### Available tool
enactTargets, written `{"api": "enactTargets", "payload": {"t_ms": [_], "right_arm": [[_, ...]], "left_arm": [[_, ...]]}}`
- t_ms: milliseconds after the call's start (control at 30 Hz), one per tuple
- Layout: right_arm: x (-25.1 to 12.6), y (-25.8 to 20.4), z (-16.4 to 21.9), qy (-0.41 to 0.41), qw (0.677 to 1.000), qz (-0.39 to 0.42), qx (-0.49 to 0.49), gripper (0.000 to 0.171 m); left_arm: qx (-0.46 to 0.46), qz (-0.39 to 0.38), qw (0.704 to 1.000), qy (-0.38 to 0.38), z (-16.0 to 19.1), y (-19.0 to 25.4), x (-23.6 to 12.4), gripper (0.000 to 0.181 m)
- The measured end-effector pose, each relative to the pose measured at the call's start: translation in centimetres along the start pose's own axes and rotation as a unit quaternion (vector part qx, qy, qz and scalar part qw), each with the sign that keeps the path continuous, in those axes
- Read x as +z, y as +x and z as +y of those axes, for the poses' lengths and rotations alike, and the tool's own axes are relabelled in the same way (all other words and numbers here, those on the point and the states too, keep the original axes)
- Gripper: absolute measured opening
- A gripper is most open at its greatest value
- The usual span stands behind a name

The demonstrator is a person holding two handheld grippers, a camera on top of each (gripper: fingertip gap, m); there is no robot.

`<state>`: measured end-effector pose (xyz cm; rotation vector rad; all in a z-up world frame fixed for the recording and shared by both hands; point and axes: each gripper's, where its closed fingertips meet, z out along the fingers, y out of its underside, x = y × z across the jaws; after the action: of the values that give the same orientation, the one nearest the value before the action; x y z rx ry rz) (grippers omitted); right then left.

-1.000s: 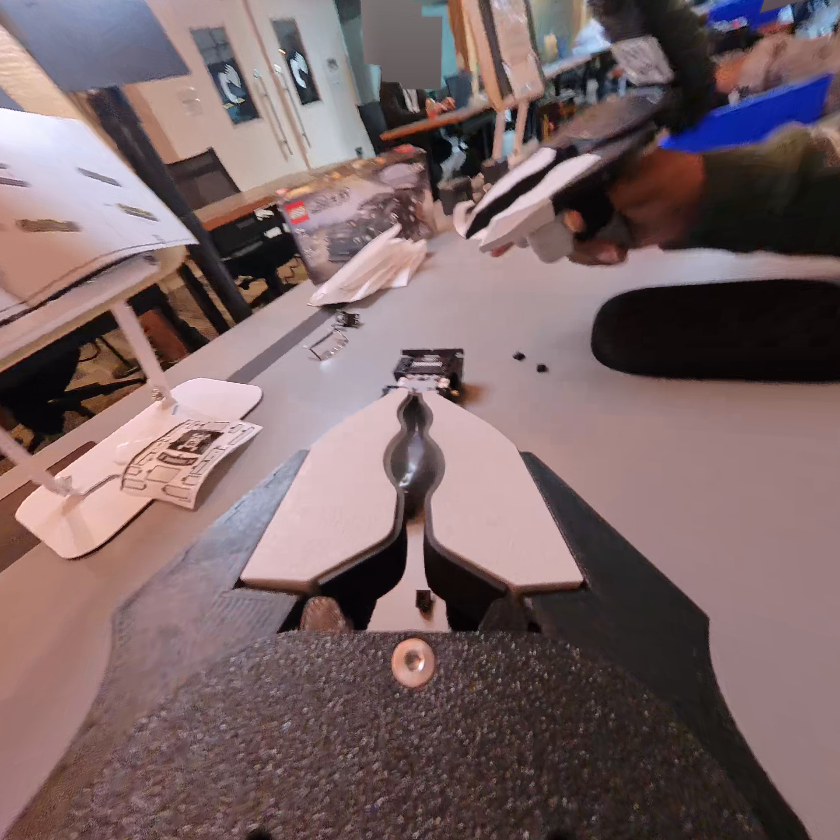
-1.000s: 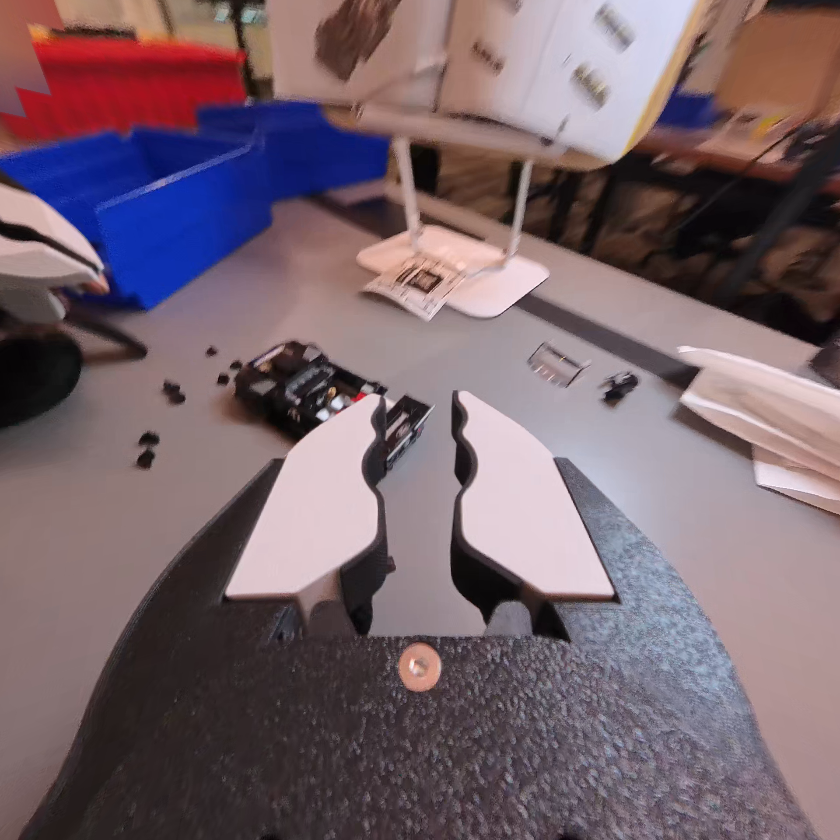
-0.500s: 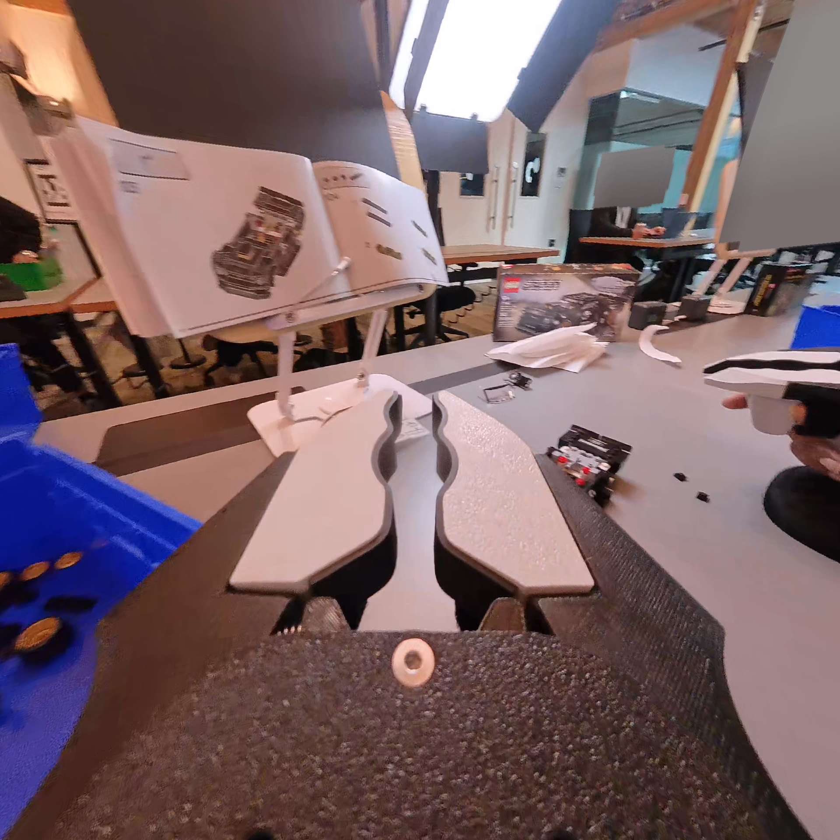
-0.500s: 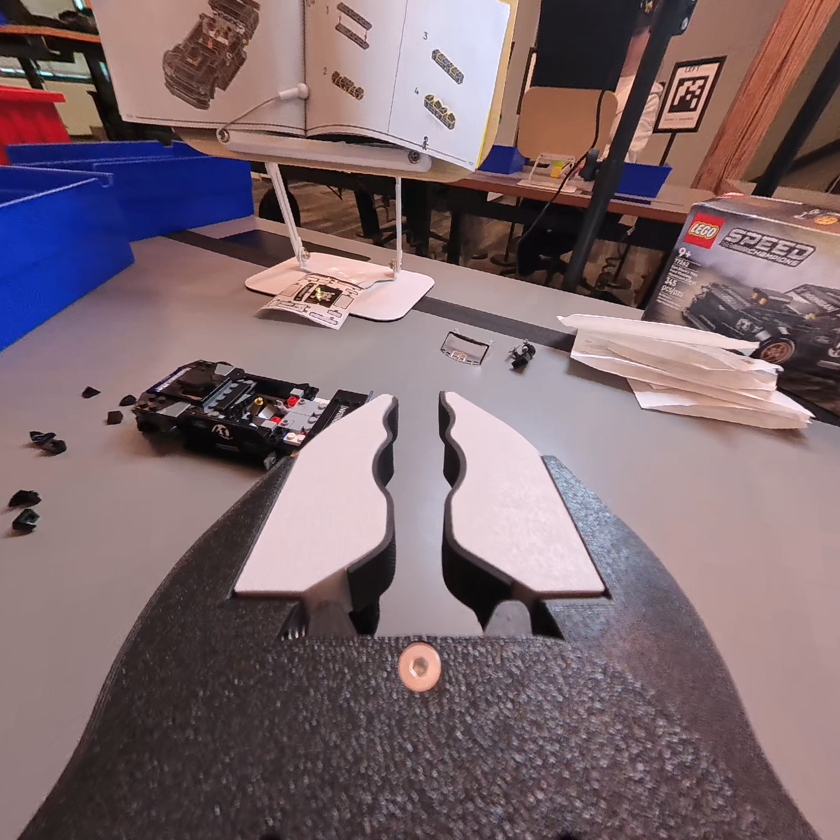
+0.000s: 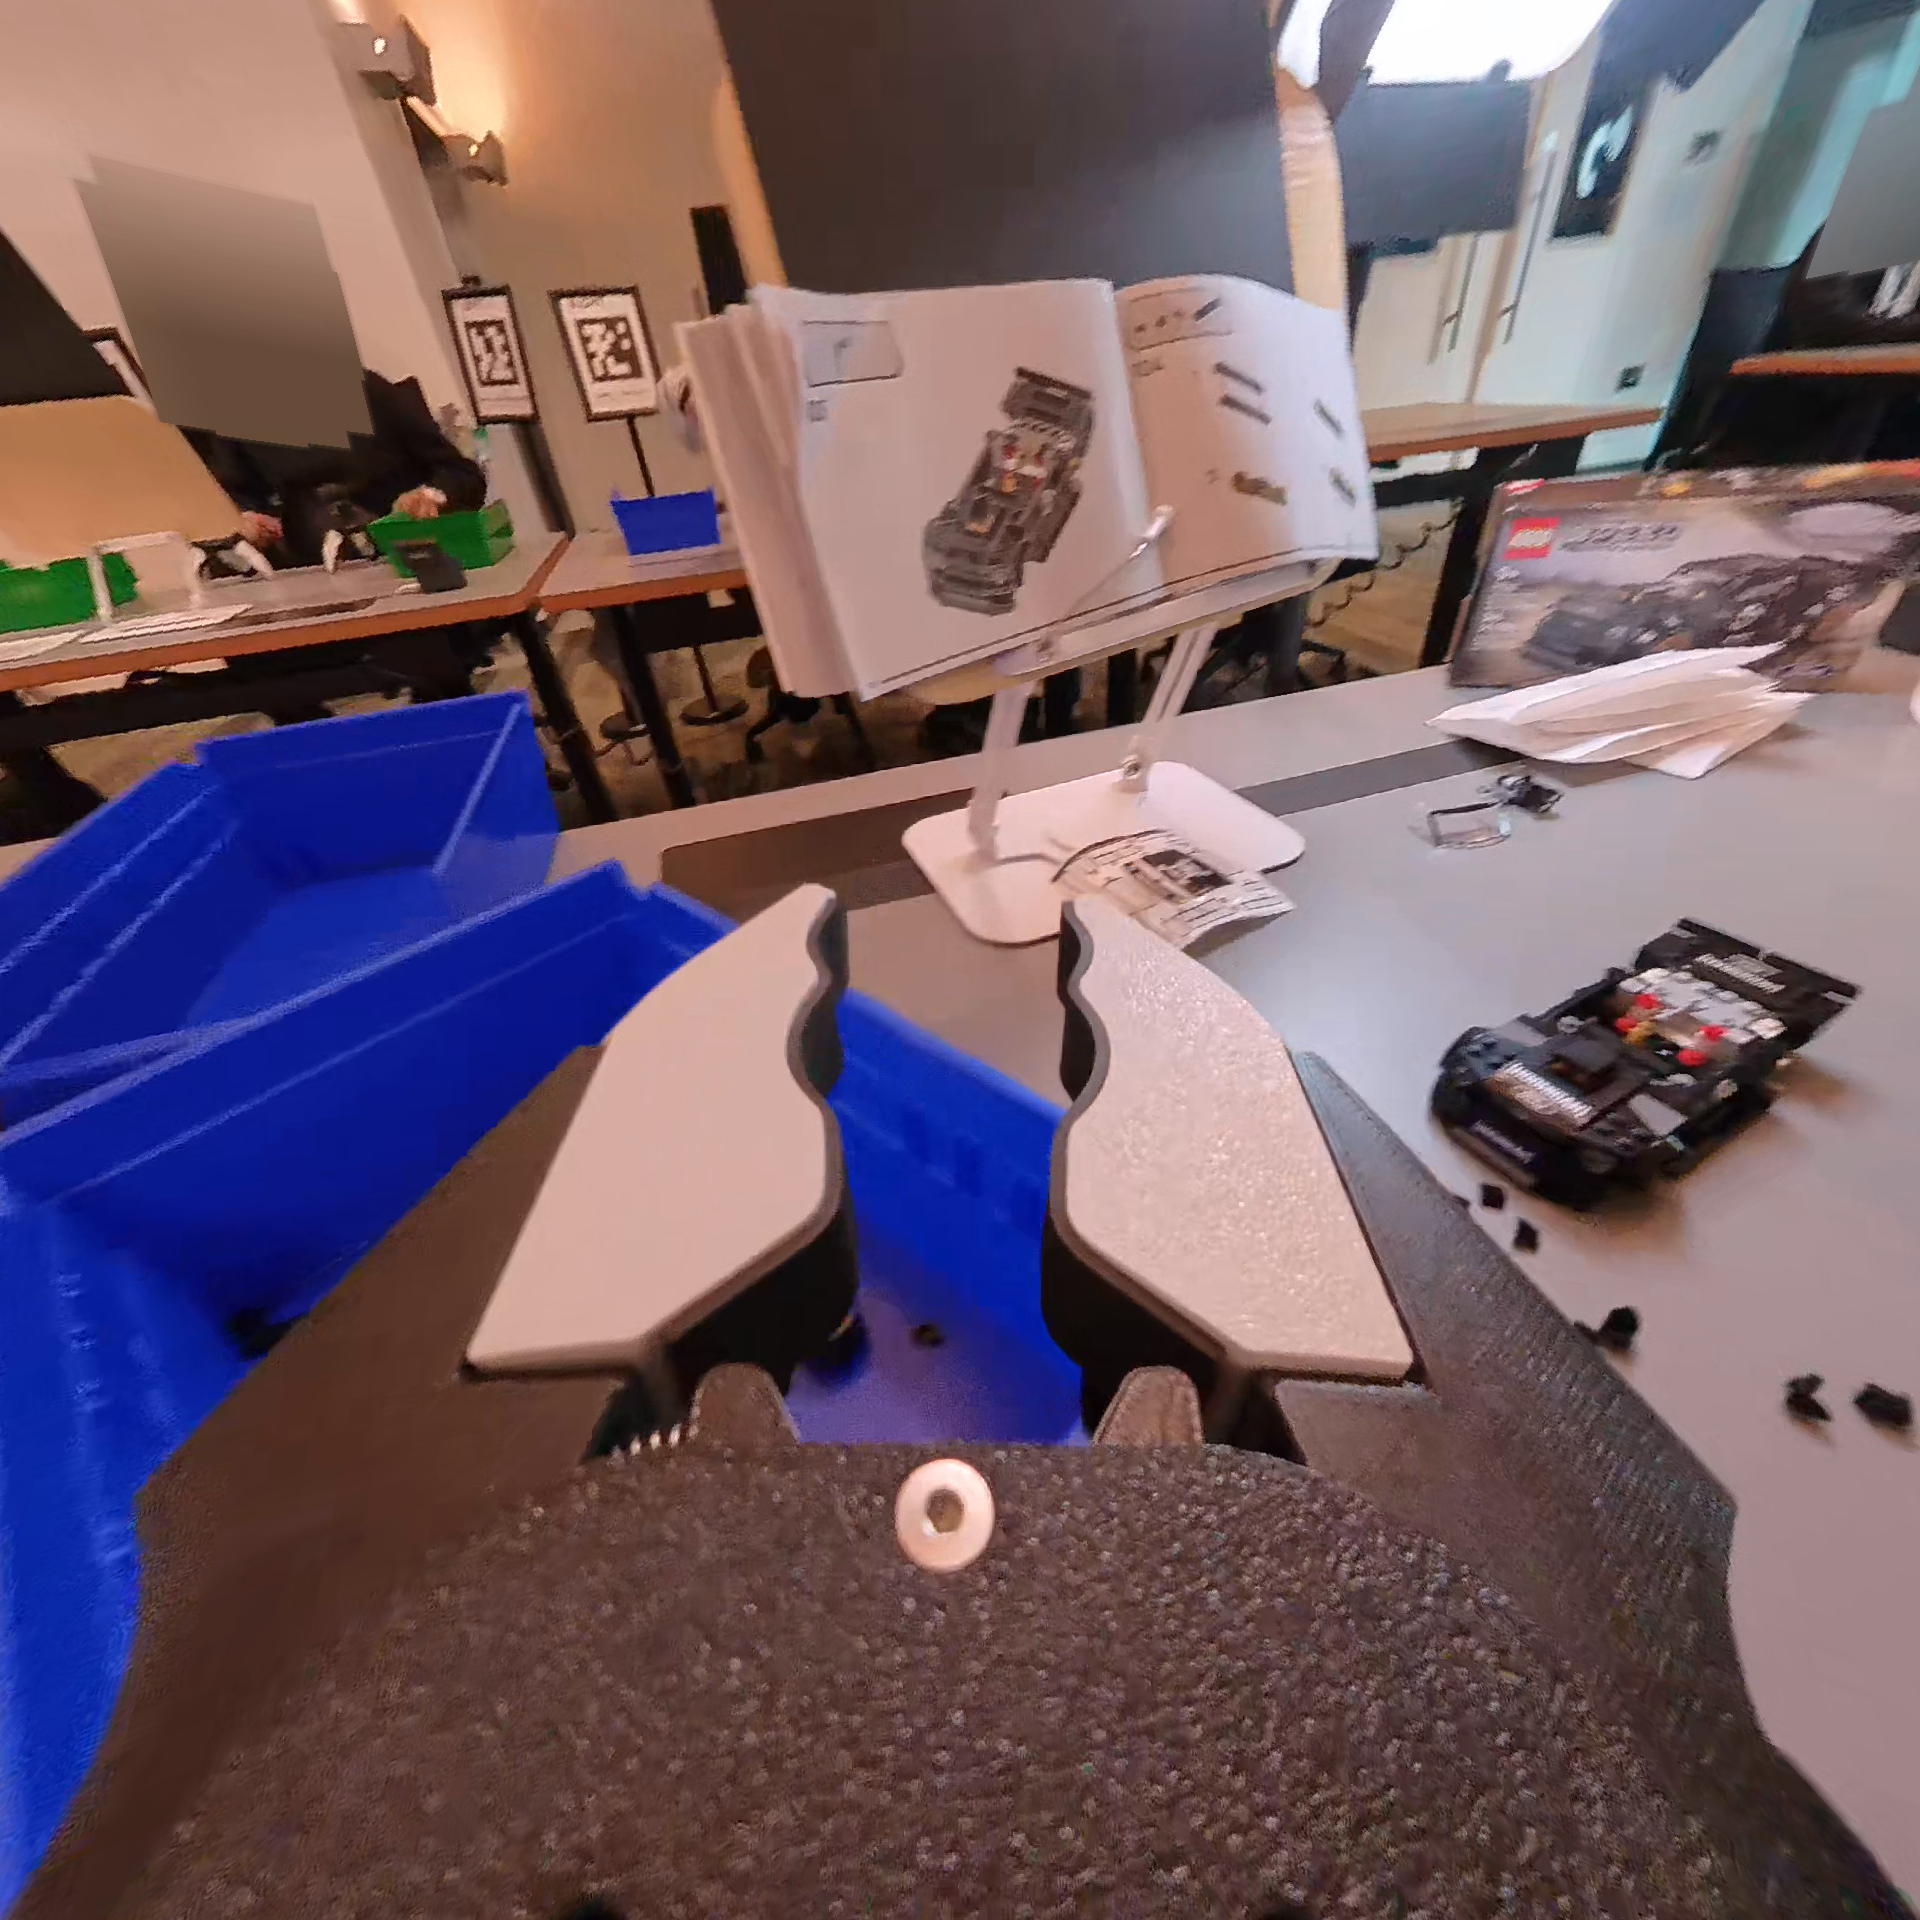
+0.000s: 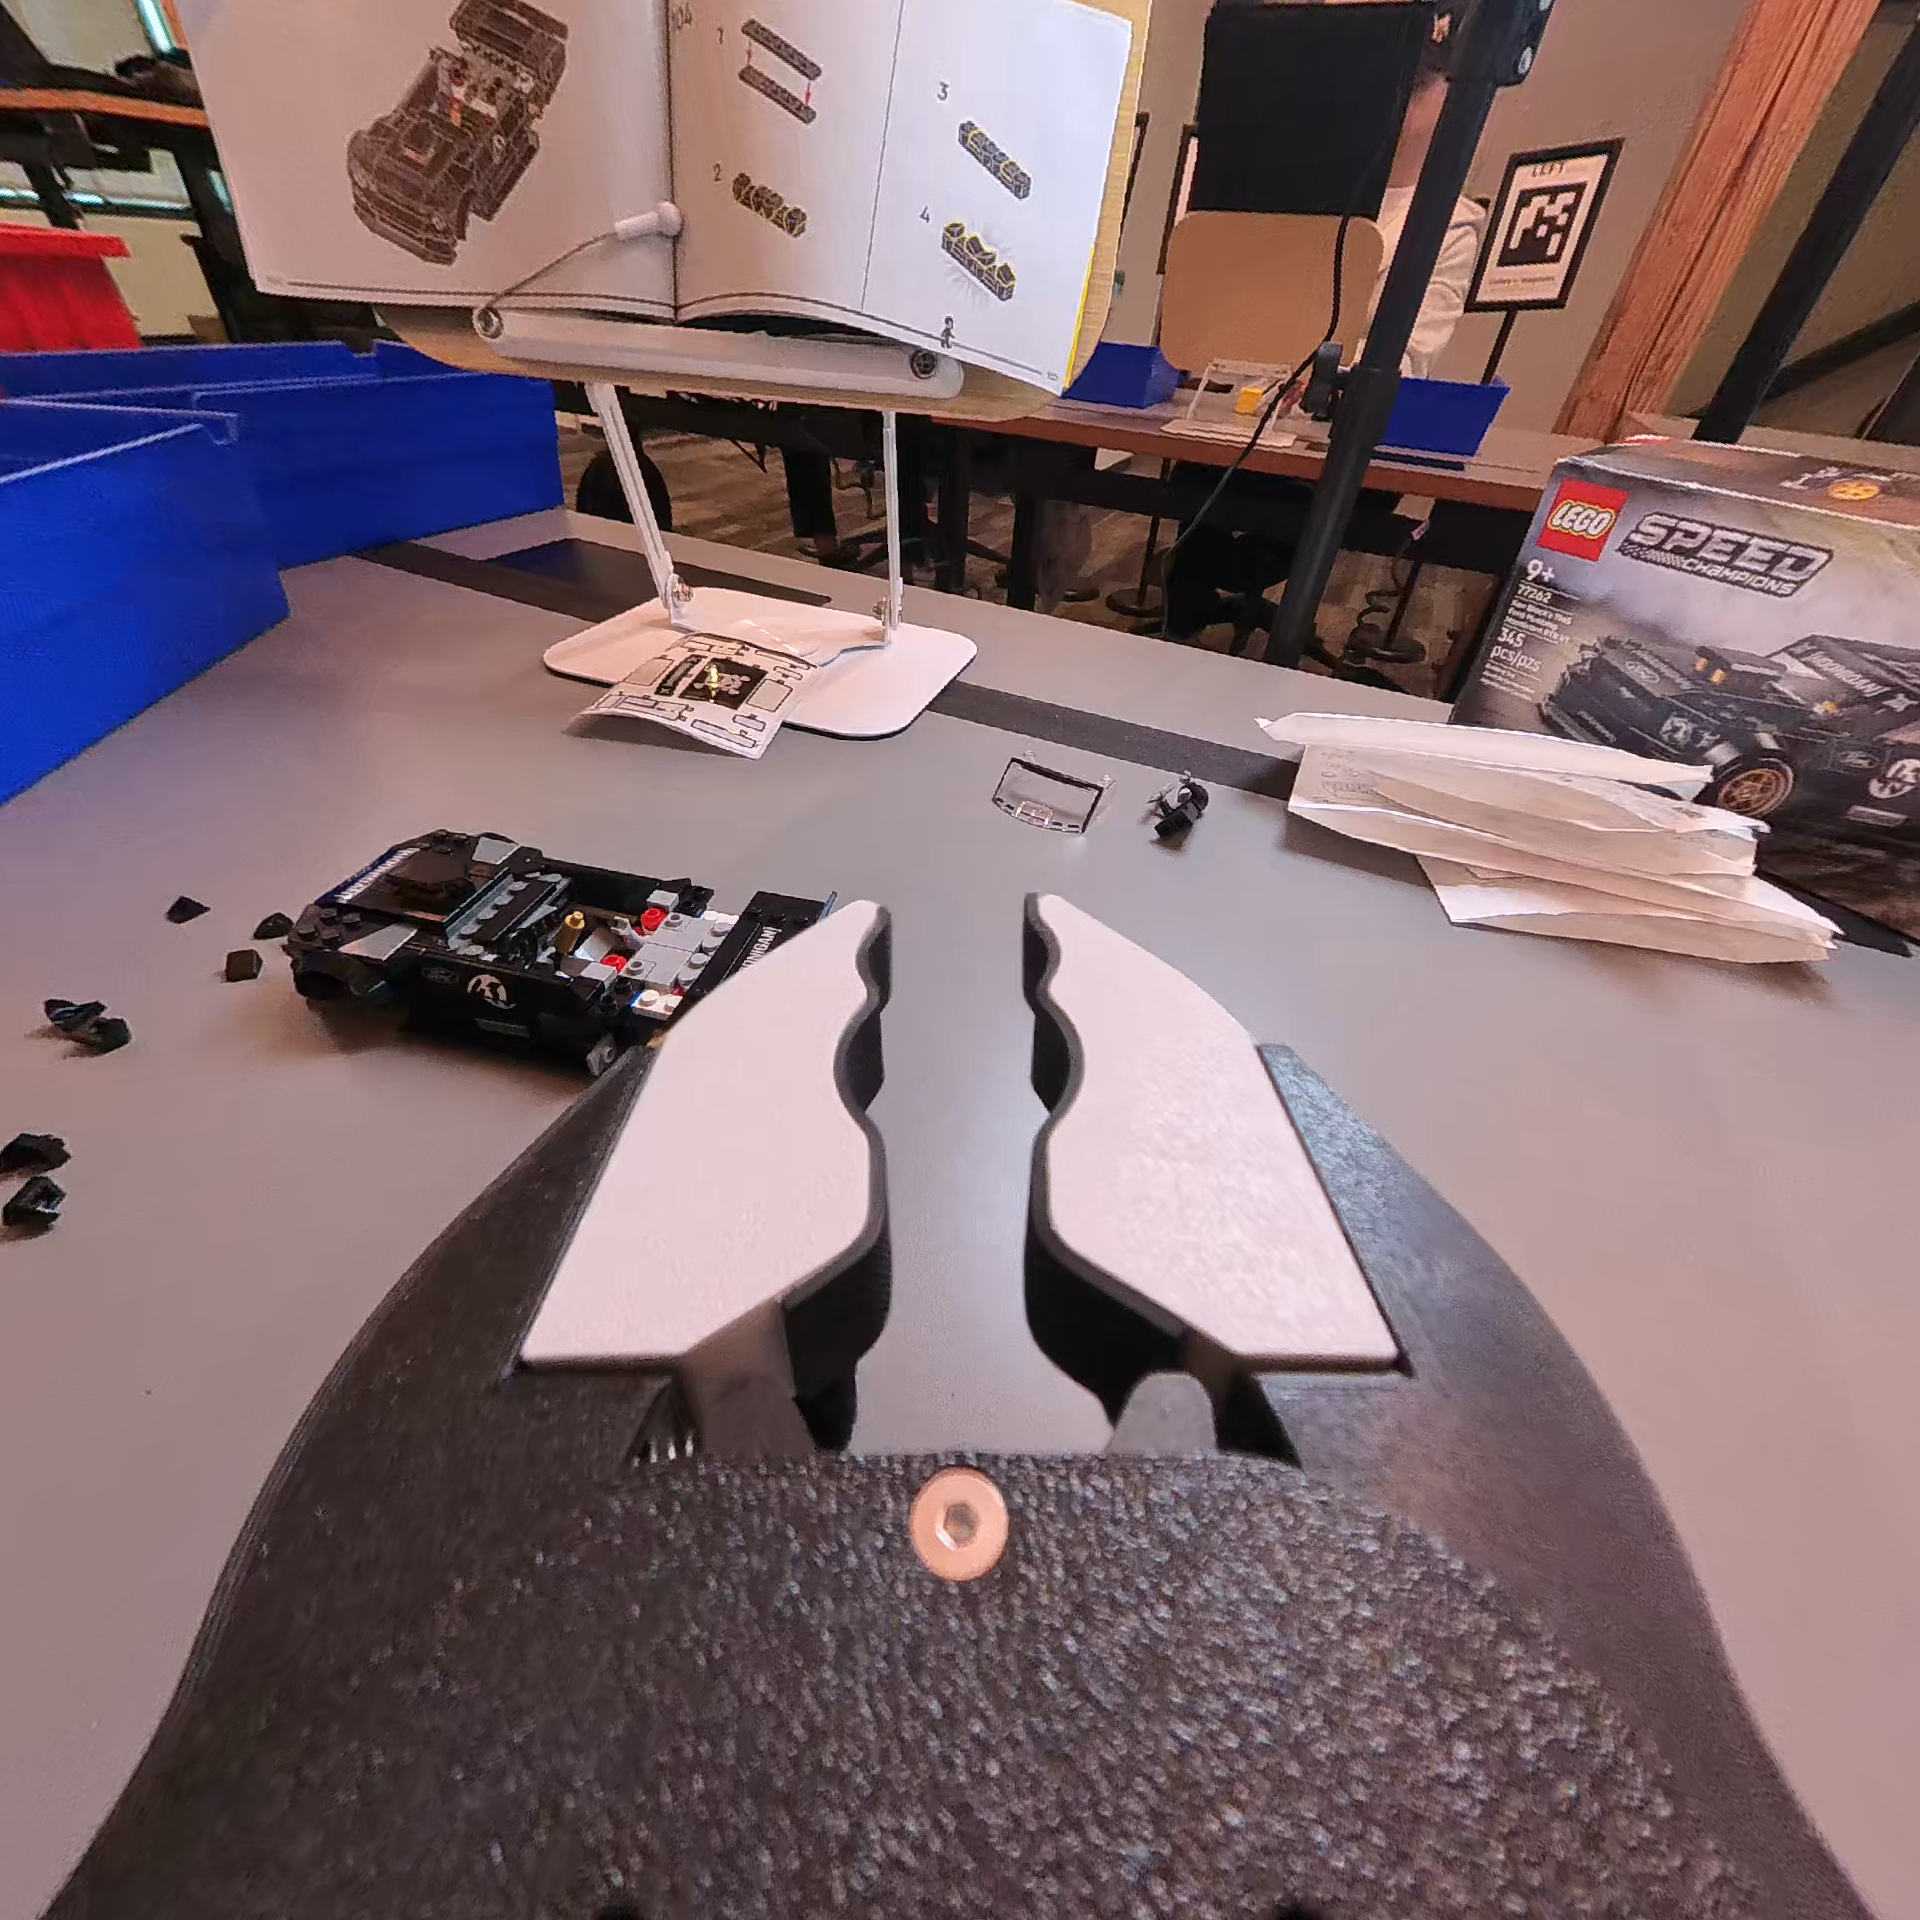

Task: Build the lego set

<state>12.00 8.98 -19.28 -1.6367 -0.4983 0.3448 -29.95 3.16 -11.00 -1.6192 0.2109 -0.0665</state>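
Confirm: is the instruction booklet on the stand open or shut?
Open. The instruction booklet lies spread on the white stand, two pages showing, a clip pressing them flat.

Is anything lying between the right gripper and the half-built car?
Nothing visible. The right gripper is open and empty, and the car sits just left of its left finger on bare table.

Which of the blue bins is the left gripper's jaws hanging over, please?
The nearest blue bin, seen between the open jaws; the other bin sits farther back.
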Motion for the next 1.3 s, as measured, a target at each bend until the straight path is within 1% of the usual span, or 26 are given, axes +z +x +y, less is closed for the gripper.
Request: {"api": "enactTargets", "payload": {"t_ms": [167,267,367,433,500,567,633,700,767,833,967,1033,1100,1133,1167,1233,1300], "right_arm": [[0.0,0.0,0.0,0.002,1.000,0.002,-0.002,0.032],[0.0,-0.2,0.0,0.000,1.000,-0.001,-0.007,0.033],[0.1,-0.3,0.2,-0.004,1.000,0.000,-0.013,0.032],[0.2,-0.3,0.3,-0.009,1.000,0.001,-0.016,0.032],[0.3,-0.4,0.5,-0.013,1.000,0.003,-0.022,0.031],[0.3,-0.5,0.5,-0.016,0.999,0.005,-0.029,0.030],[0.4,-0.5,0.6,-0.019,0.999,0.008,-0.036,0.029],[0.5,-0.6,0.8,-0.023,0.999,0.011,-0.042,0.028],[0.6,-0.6,1.0,-0.030,0.998,0.013,-0.047,0.027],[0.7,-0.6,1.1,-0.034,0.998,0.014,-0.052,0.027],[0.7,-0.6,1.2,-0.034,0.998,0.017,-0.054,0.025],[0.7,-0.5,1.2,-0.035,0.998,0.018,-0.052,0.024],[0.7,-0.5,1.3,-0.035,0.998,0.016,-0.049,0.024],[0.7,-0.5,1.2,-0.035,0.998,0.016,-0.048,0.024],[0.7,-0.5,1.2,-0.034,0.998,0.015,-0.046,0.024],[0.7,-0.4,1.2,-0.032,0.999,0.013,-0.042,0.023],[0.7,-0.4,1.2,-0.034,0.999,0.012,-0.037,0.022]], "left_arm": [[0.047,-0.028,0.996,-0.070,-0.1,-4.6,-0.9,0.050],[0.084,-0.034,0.987,-0.133,0.6,-7.6,-0.8,0.050],[0.113,-0.015,0.973,-0.201,1.9,-9.9,-0.2,0.047],[0.138,0.031,0.956,-0.259,3.8,-10.3,0.3,0.038],[0.161,0.056,0.936,-0.309,5.8,-11.1,0.9,0.037],[0.178,0.087,0.909,-0.366,8.0,-11.7,1.3,0.037],[0.202,0.106,0.885,-0.406,9.4,-12.5,2.0,0.029],[0.225,0.140,0.864,-0.428,10.5,-12.7,3.0,0.028],[0.243,0.154,0.844,-0.454,11.5,-13.1,4.3,0.029],[0.241,0.181,0.823,-0.482,12.6,-12.9,5.4,0.031],[0.197,0.217,0.807,-0.513,14.7,-11.7,8.4,0.029],[0.205,0.217,0.795,-0.529,15.8,-11.7,9.6,0.027],[0.241,0.205,0.762,-0.565,17.1,-13.0,9.9,0.022],[0.246,0.198,0.747,-0.585,17.5,-13.8,9.7,0.018],[0.232,0.195,0.739,-0.602,17.8,-14.2,9.5,0.017],[0.188,0.194,0.730,-0.628,18.2,-14.5,8.9,0.015],[0.173,0.192,0.727,-0.636,18.7,-14.8,8.7,0.013]]}}
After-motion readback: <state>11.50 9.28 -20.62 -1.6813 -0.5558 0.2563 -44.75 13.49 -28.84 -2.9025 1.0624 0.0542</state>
